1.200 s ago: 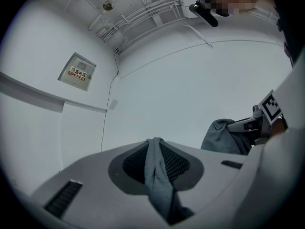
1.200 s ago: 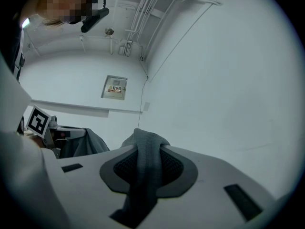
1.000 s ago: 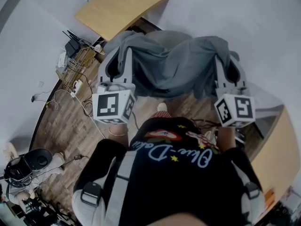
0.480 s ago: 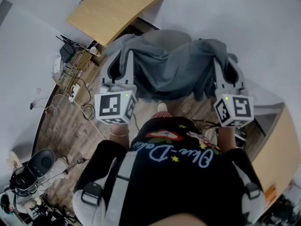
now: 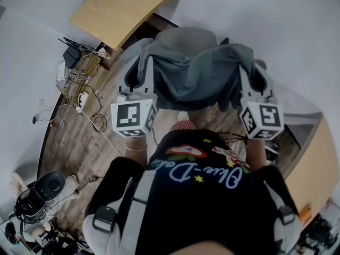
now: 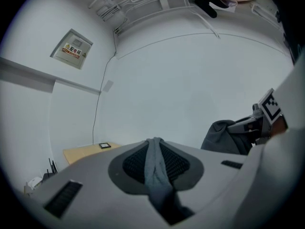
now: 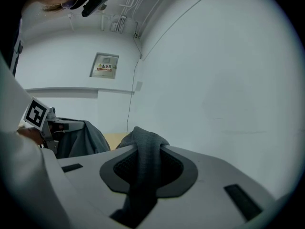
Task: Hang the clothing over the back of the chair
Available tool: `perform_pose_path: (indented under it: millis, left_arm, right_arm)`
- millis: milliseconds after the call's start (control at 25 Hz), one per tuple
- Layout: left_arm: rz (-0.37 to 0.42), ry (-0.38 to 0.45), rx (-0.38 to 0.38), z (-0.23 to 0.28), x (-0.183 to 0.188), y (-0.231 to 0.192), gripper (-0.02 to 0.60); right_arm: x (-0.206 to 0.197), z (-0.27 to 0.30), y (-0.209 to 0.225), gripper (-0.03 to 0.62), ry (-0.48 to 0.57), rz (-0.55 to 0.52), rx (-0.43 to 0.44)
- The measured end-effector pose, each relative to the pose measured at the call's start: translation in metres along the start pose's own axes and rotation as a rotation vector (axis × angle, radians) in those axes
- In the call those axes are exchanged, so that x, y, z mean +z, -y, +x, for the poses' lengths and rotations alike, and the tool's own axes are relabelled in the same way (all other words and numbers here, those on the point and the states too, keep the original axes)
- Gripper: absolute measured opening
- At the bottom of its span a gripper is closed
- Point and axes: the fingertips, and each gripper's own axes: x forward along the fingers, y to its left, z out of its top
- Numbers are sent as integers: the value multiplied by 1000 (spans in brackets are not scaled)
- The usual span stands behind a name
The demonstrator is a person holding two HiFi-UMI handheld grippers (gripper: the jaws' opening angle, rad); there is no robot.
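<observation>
Left claw (image 5: pixel 141 70): pinched shut on a narrow fold of the grey clothing (image 5: pixel 197 74). Left gripper view shows only a thin strip of cloth squeezed between the pads.

Right claw (image 5: pixel 247 74): likewise clamped, on a thicker bunch of the same cloth.

Clothing: stretched from one claw to the other, sagging between them, hanging just ahead of and below both tips, over the chair (image 5: pixel 187 36) beyond. Cannot tell whether already resting on the chair back.

Risks, as judged from here:
- Thin hold at left claw. Likely slip if pulled wider apart, with that corner dropping to the floor.
- Letting go with most of the cloth on the near side of the back. Uneven weight, then the whole piece sliding off toward the claws.
- One claw lowered ahead of the other. Lopsided, bunched drape.
</observation>
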Motion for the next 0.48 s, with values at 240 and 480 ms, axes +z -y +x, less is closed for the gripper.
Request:
perform_pose_path:
  millis: [240,480]
  left_arm:
    - [-10,-50,-15,9,-19,2,60]
    - [-23,-84,-24,14,-36,7,60]
  right_arm:
    - [-19,10,1,71,-60,-3,-15]
    - [-38,15,4,71,-114,-14,-34]
